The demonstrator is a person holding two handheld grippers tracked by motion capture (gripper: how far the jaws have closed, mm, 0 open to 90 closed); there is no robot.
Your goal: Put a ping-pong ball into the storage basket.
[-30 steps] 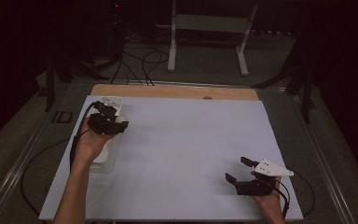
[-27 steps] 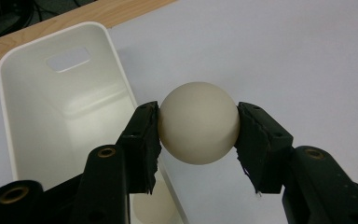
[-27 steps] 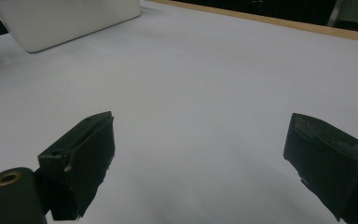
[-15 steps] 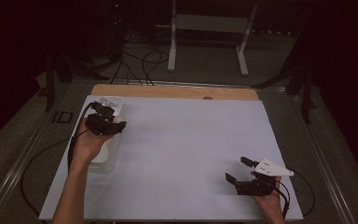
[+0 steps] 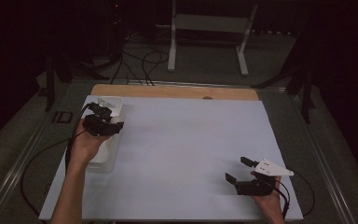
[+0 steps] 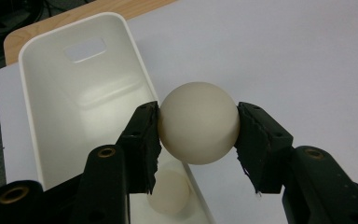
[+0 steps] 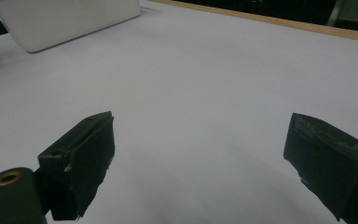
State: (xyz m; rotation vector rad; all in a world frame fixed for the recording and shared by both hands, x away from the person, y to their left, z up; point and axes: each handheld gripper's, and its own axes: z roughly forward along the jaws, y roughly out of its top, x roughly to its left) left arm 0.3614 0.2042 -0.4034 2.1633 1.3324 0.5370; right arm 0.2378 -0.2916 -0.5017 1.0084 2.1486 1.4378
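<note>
Cream ball [image 6: 198,122] clamped between left tongs [image 6: 198,133], above white bin [image 6: 56,74]

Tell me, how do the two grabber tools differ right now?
The left gripper is shut on a cream ball, its pads pressing both sides; the right gripper is open with nothing between its jaws. The left gripper is held above the white bin's edge, with a second ball inside the bin below; the right gripper sits low over the bare white table. Both have black padded jaws.
</note>
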